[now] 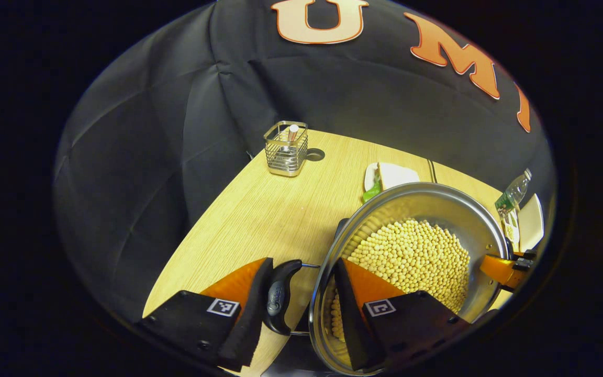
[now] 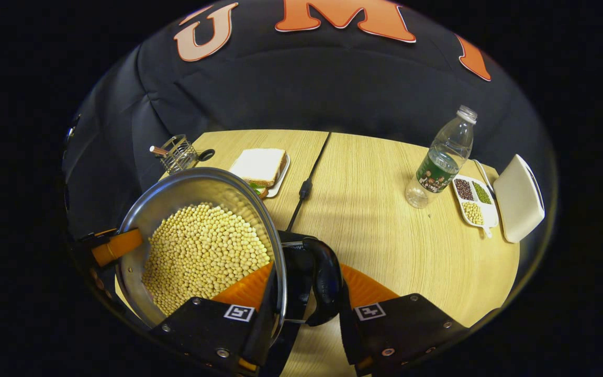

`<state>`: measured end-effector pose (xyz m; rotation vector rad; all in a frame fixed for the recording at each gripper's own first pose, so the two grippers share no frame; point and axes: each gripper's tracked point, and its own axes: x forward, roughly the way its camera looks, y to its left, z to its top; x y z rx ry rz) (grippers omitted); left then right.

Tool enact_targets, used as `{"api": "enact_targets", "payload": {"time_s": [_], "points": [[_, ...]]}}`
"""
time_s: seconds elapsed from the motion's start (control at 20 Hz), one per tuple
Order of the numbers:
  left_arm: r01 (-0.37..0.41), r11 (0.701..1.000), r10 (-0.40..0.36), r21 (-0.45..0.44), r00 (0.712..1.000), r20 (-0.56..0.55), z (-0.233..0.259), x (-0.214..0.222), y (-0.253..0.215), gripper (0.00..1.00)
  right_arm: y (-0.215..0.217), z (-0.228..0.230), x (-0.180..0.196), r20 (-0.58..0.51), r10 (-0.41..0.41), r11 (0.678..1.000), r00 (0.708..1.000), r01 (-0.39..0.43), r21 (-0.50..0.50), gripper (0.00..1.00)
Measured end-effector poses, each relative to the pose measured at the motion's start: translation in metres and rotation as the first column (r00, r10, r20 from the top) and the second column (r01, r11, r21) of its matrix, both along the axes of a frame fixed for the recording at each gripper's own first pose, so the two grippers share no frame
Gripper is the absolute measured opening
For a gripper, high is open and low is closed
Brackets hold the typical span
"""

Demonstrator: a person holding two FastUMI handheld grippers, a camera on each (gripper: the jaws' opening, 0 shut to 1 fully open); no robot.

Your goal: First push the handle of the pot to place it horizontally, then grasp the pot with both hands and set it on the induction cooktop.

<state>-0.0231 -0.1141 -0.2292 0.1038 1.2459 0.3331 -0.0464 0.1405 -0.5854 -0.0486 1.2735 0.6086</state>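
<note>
My left gripper (image 1: pixel 299 314) has its jaws closed around one black side handle (image 1: pixel 279 301) and the rim of the pot (image 1: pixel 437 201); my right gripper (image 2: pixel 301 319) clamps the second handle (image 2: pixel 325 285) the same way. The one pot, full of beans (image 2: pixel 202 251), hangs tilted between them, handles lying left-right. In the right gripper view I see a black cable (image 2: pixel 306 183), one sandwich plate (image 2: pixel 262 167), one bottle (image 2: pixel 443 159), and one sectioned dish (image 2: pixel 474 201) farther off on the table (image 2: pixel 375 225). In the left gripper view I see one wire basket (image 1: pixel 286 149) at the far end.
</note>
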Motion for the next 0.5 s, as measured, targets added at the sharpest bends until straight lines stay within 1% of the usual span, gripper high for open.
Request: {"api": "enact_targets", "payload": {"time_s": [0.05, 0.15, 0.2, 0.25, 0.3, 0.35, 0.4, 0.45, 0.5], "points": [[0.002, 1.0, -0.002, 0.003, 1.0, -0.004, 0.001, -0.001, -0.001, 0.72, -0.001, 0.0, 0.001, -0.003, -0.002, 1.0, 1.0, 0.002, 0.004, 0.55], [0.013, 1.0, -0.013, 0.009, 1.0, -0.01, 0.0, -0.001, -0.003, 0.73, -0.002, -0.003, -0.001, -0.019, -0.002, 1.0, 1.0, 0.002, 0.0, 0.56], [0.023, 1.0, -0.023, 0.012, 1.0, -0.013, -0.001, 0.002, -0.006, 0.73, -0.004, -0.003, 0.0, -0.029, -0.002, 1.0, 1.0, 0.002, -0.008, 0.58], [0.021, 1.0, -0.021, 0.007, 1.0, -0.01, -0.005, 0.001, -0.009, 0.73, -0.003, -0.002, 0.004, -0.016, -0.013, 1.0, 1.0, 0.013, -0.012, 0.61], [0.016, 1.0, -0.016, -0.003, 1.0, -0.005, -0.007, 0.0, -0.014, 0.75, -0.005, -0.001, 0.003, -0.003, -0.005, 1.0, 1.0, 0.005, -0.023, 0.63], [0.008, 1.0, -0.008, -0.011, 1.0, 0.007, -0.006, -0.001, -0.012, 0.78, -0.006, 0.002, 0.006, 0.016, 0.011, 1.0, 1.0, -0.01, -0.028, 0.61], [-0.004, 1.0, 0.004, -0.017, 1.0, 0.028, -0.004, 0.003, -0.01, 0.8, -0.007, 0.005, 0.007, 0.038, 0.029, 0.999, 0.999, -0.028, -0.027, 0.68], [-0.011, 1.0, 0.011, -0.019, 0.999, 0.042, 0.001, 0.005, -0.009, 0.82, -0.008, 0.009, 0.01, 0.057, 0.039, 0.999, 0.998, -0.038, -0.022, 0.69], [-0.015, 1.0, 0.016, -0.017, 0.998, 0.059, 0.005, 0.008, -0.01, 0.83, -0.011, 0.015, 0.011, 0.071, 0.04, 0.999, 0.997, -0.04, -0.011, 0.69]]}}
